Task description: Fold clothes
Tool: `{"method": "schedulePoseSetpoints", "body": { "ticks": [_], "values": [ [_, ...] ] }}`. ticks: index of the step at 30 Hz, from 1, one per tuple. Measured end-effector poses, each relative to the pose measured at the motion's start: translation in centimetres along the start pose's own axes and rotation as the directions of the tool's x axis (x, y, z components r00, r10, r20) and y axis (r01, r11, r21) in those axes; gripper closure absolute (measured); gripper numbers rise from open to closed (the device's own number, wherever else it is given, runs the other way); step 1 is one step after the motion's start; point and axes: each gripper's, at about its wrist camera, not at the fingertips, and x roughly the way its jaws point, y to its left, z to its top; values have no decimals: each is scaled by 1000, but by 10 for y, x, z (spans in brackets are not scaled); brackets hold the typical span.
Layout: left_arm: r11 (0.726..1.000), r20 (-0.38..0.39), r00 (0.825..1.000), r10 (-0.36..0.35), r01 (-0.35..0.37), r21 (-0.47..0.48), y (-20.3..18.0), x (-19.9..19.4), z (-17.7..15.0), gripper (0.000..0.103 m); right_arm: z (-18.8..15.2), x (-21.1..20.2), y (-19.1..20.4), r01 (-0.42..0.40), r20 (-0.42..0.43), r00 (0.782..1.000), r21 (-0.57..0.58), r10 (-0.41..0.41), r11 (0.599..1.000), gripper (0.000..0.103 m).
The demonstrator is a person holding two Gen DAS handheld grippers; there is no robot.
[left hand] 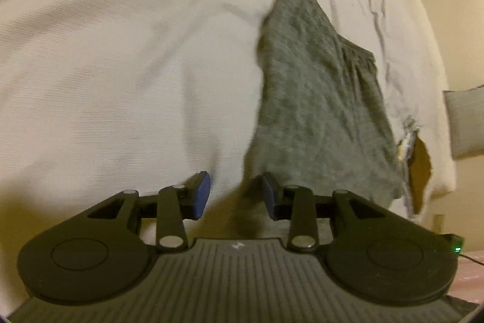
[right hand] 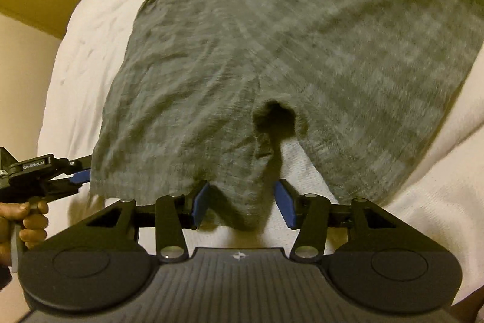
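Both grippers have their jaws spread, nothing pinched between the blue pads.

Right gripper (right hand: 242,206): a hanging point of the grey shorts' (right hand: 287,44) near hem droops into the gap between the pads; the left pad (right hand: 200,208) looks to be touching or just beside the cloth, the right pad well clear of it. Bare white bedsheet (right hand: 78,56) shows through the gap on the right side. Just beyond the jaws sits the dark crotch notch of the shorts, with the two legs splitting toward the camera.

Left gripper (left hand: 236,196): in its own view the right pad (left hand: 270,192) lies just beside the near corner of the shorts (left hand: 320,105); contact cannot be told because of blur. The left pad is over plain bedsheet (left hand: 106,56). In the right wrist view this gripper (right hand: 79,176) comes in at the left-hand corner of the shorts' hem, held by a hand (right hand: 21,227) on the grip.

Shorts: spread flat on the bedsheet, gathered waistband at the far end from both grippers. Beyond the shorts' right edge in the left wrist view, a brown cardboard piece (left hand: 420,171) at the bed's edge, and a grey cushion (left hand: 466,123) further right.
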Motion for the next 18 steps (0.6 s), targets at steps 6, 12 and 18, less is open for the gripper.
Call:
{"method": "schedulePoseSetpoints", "body": {
  "ticks": [6,12,18],
  "values": [
    [988,4,999,39,-39,147,-24,-8,-4,103,2,-10,5,2,-71,997,11,-1,1000,100],
    [968,73,987,146,-158,195,-17,-44,-1,103,-1,-10,22,-10,-104,995,-63,3,998,100],
    [971,59,988,143,-152,186,-14,-45,-10,102,-12,-17,13,40,-124,991,-66,-48,997,81]
  ]
}}
